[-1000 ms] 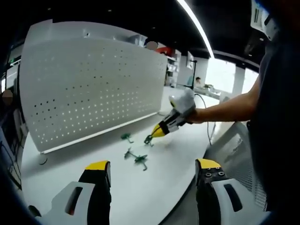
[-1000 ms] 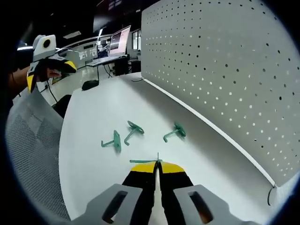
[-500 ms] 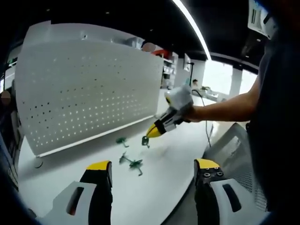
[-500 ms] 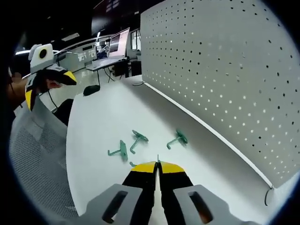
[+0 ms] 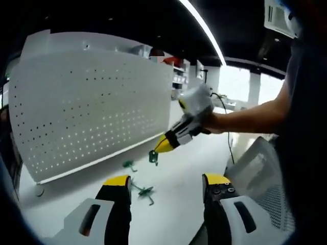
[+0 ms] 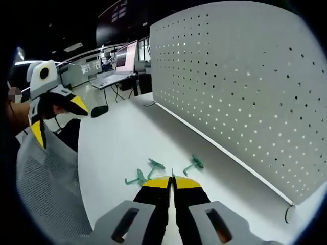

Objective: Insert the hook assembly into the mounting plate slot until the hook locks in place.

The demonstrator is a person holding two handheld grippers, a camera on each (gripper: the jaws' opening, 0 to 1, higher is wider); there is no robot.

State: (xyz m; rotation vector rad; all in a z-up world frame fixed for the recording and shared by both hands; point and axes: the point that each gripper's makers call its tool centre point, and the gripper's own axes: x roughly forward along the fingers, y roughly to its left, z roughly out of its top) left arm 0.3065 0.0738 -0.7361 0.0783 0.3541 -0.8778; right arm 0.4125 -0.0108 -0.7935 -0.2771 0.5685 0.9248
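Right tool (image 5: 156,149) clamps a green hook (image 5: 153,157) above the counter (image 5: 173,199), hook dangling down, pegboard (image 5: 92,112) just far-left of it. Left tool (image 5: 166,191) hangs wide, empty, farther off. 3 spare hooks (image 6: 153,171) lie below.

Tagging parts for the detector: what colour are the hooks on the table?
Green hooks, clearest in the right gripper view, lying on the white table.
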